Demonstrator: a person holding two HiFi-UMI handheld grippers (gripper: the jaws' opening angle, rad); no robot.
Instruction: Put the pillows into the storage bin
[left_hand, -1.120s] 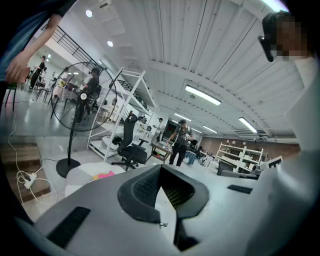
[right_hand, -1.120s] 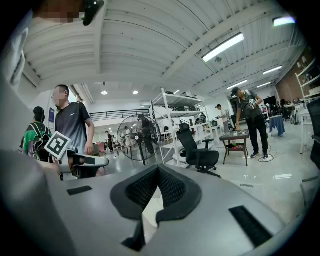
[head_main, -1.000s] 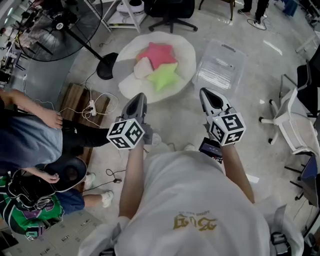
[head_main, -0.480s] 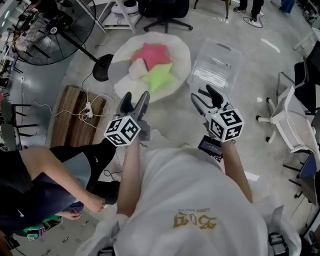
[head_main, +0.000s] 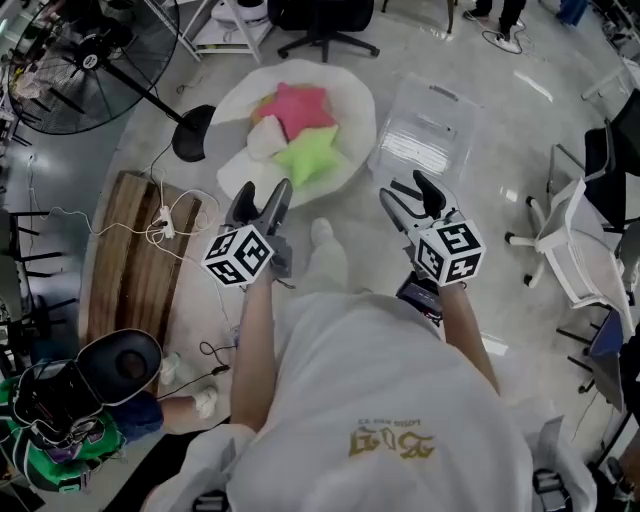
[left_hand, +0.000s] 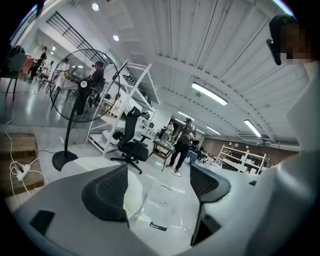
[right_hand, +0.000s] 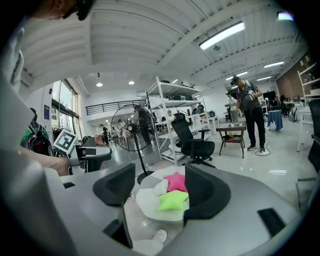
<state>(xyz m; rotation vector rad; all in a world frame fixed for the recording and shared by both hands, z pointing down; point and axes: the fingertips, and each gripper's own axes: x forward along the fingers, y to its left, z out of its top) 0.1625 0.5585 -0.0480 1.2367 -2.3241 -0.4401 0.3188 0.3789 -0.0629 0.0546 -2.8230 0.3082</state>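
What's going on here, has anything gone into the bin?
A person stands holding a tool in each hand. The left tool and right tool have just been opening, with nothing between their jaws. The pink star-shaped pillow, green star-shaped pillow and small white pillow lie on the round white floor cushion. The clear plastic storage bin beside it looks empty.

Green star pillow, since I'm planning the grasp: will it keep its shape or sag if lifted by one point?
Probably sags: the green star pillow looks plump and soft, its points rounded. Likely light for its size, being stuffed fabric. Unlikely to roll; it lies flat on the white cushion.
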